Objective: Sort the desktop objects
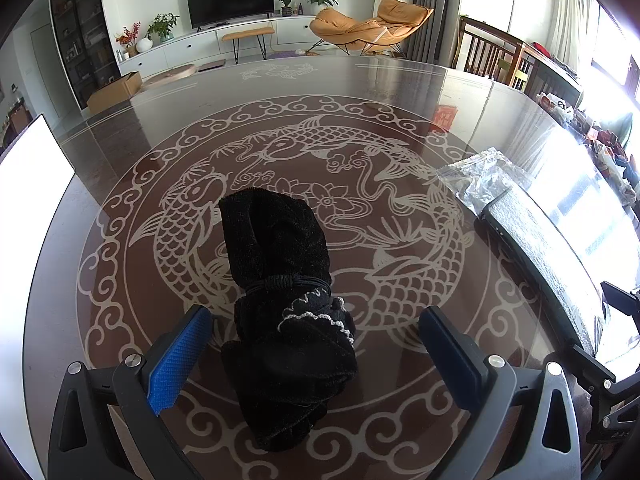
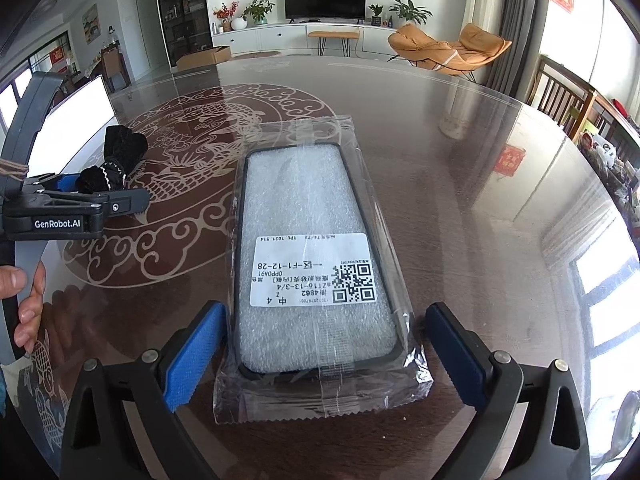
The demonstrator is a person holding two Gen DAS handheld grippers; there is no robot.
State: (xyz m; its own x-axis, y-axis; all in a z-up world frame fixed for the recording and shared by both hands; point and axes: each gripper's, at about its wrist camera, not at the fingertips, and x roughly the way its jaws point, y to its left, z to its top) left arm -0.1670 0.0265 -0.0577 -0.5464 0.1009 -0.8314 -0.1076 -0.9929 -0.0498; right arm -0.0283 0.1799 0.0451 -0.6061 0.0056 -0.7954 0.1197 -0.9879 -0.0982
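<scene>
A black velvet pouch (image 1: pixel 280 280), tied round with a black cord and edged with pale trim, lies on the table between the fingers of my left gripper (image 1: pixel 314 314). The blue pads stand clear of it on both sides, so the gripper is open. A phone case in a clear plastic bag (image 2: pixel 316 240), with a white label and QR code, lies flat between the fingers of my right gripper (image 2: pixel 325 308). That gripper is open too, its left pad close to the bag's edge. In the right wrist view the left gripper (image 2: pixel 112 192) and the pouch (image 2: pixel 124 148) sit at the left.
The round dark table (image 1: pixel 360 92) has a glass top over a koi pattern. A white panel (image 1: pixel 32 168) stands at its left edge. The bagged case (image 1: pixel 536 232) lies right of the pouch. A person's hand (image 2: pixel 24 300) holds the left gripper. Wooden chairs (image 1: pixel 492 52) stand beyond the far right edge.
</scene>
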